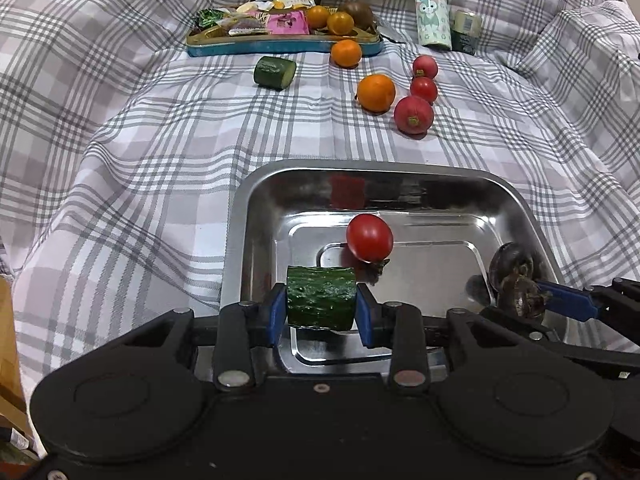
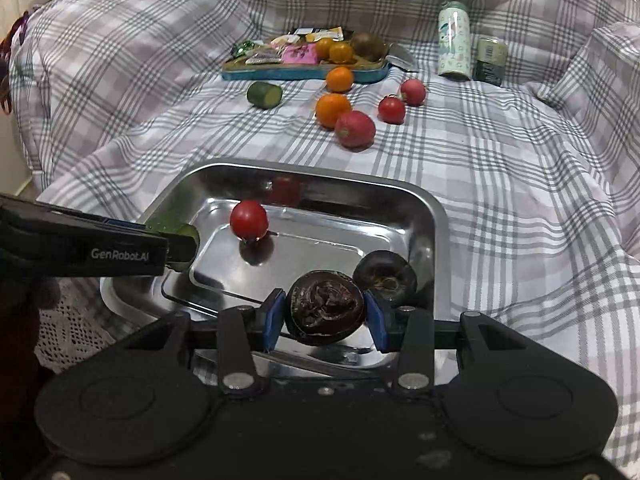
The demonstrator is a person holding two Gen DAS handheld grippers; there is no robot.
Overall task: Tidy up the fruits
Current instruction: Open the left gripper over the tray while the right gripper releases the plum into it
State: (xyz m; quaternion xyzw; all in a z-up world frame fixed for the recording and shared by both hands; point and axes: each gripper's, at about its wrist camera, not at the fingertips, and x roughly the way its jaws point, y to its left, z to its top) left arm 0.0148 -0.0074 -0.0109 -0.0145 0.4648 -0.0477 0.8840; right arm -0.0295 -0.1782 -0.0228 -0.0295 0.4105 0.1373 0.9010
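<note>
My left gripper (image 1: 321, 307) is shut on a green cucumber piece (image 1: 321, 298) and holds it over the near left part of the steel tray (image 1: 256, 200). My right gripper (image 2: 325, 312) is shut on a dark brown round fruit (image 2: 325, 307) over the tray's (image 2: 428, 216) near right part. A second dark fruit (image 2: 386, 276) lies in the tray beside it. A red tomato (image 1: 369, 238) lies in the tray's middle; it also shows in the right wrist view (image 2: 249, 219).
On the checked cloth beyond the tray lie a cucumber piece (image 1: 275, 72), two oranges (image 1: 376, 93), a tomato and two red radishes (image 1: 413, 115). A blue tray (image 1: 280, 46) with snacks and fruit stands at the back, with a bottle (image 1: 431, 12) and a jar (image 1: 466, 32) to its right.
</note>
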